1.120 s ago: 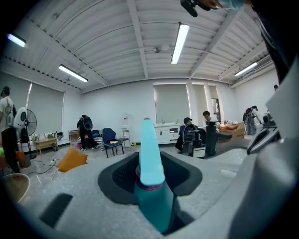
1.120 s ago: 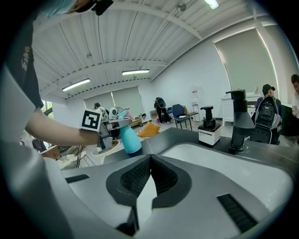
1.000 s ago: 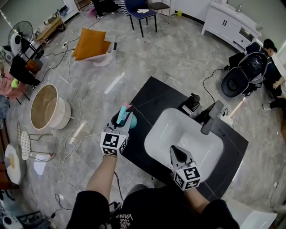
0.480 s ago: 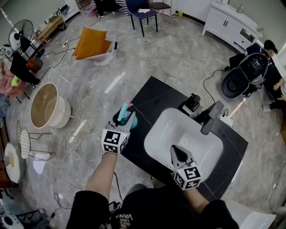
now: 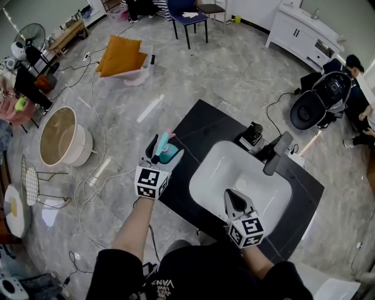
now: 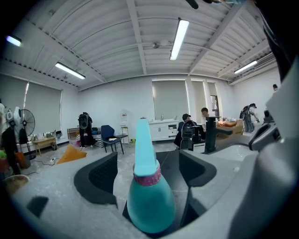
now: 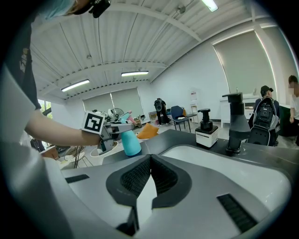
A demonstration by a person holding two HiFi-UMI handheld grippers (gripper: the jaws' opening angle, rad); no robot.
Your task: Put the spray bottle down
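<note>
The teal spray bottle [image 5: 167, 153] with a pink collar stands upright on the left corner of the black counter [image 5: 202, 126]. My left gripper [image 5: 166, 149] surrounds it, and its jaws have just been opening. In the left gripper view the bottle [image 6: 149, 205] stands between the jaws with a gap on each side, and the pads [image 6: 100, 175] do not press on it. My right gripper [image 5: 233, 197] hangs shut over the near part of the white sink [image 5: 218, 157] with nothing in it. The right gripper view shows its pads [image 7: 140, 175] closed together, with the bottle [image 7: 130, 142] off to the left.
A black faucet [image 5: 276, 153] and a soap dispenser [image 5: 252, 135] stand behind the sink. On the floor to the left are a round tub [image 5: 61, 140], cables and an orange cushion [image 5: 119, 55]. A blue chair [image 5: 187, 14] stands far back. A person sits at the far right.
The left gripper's jaws have spread apart and let go of the spray bottle, which stays upright on the counter. Neither hand has shifted.
</note>
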